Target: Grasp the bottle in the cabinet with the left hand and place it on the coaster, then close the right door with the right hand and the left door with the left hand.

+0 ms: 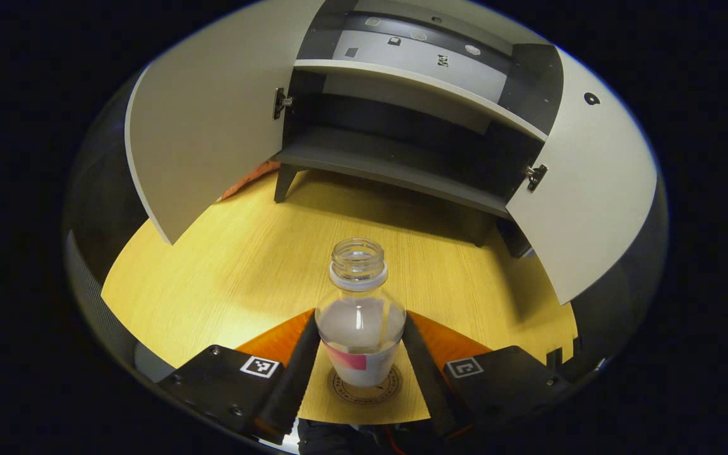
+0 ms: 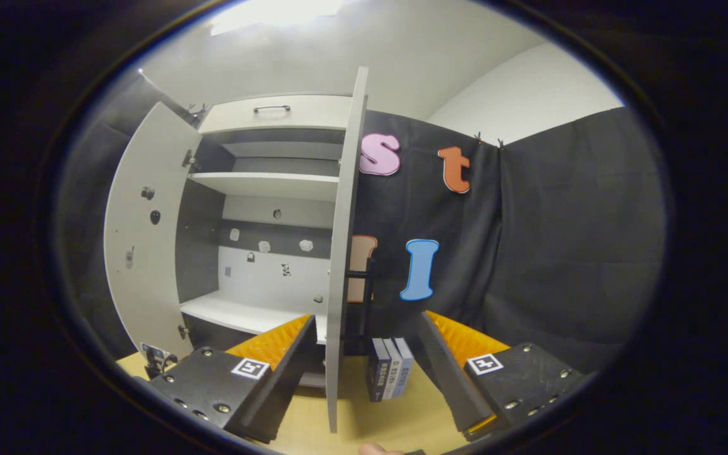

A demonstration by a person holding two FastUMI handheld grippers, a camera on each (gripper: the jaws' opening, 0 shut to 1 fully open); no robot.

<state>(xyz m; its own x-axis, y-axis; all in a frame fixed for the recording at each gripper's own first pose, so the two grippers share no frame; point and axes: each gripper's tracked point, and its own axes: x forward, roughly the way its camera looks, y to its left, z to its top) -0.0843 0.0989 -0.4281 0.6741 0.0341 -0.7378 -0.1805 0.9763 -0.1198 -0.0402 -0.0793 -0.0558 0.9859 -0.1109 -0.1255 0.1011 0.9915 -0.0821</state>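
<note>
In the left gripper view, the left door (image 1: 203,126) of the cabinet (image 1: 402,158) stands wide open. Next to it, the cabinet shelves look bare, so the bottle is out already. In the middle, low down, the bottle (image 1: 359,316) stands upright on the round coaster (image 1: 364,387), which lies on the yellow wooden surface (image 1: 231,272). The bottle is clear and has no cap. The left hand-held gripper (image 1: 361,373) has one finger on each side of the bottle. The fingers look like they touch the glass or sit just beside it, and I cannot tell if they squeeze it or have let go. On the right side, the right door (image 1: 591,189) is open too.

In the right gripper view, the left door (image 2: 143,240) shows open at the left. Then comes the edge of the right door (image 2: 339,253), standing between the fingers of the right hand-held gripper (image 2: 364,373). The fingers are spread apart and do not touch the door. To the right of the door edge, some books (image 2: 389,376) stand on the surface.

So the first job looks done or almost done. What is left is letting go of the bottle and shutting both doors, the right one first.
</note>
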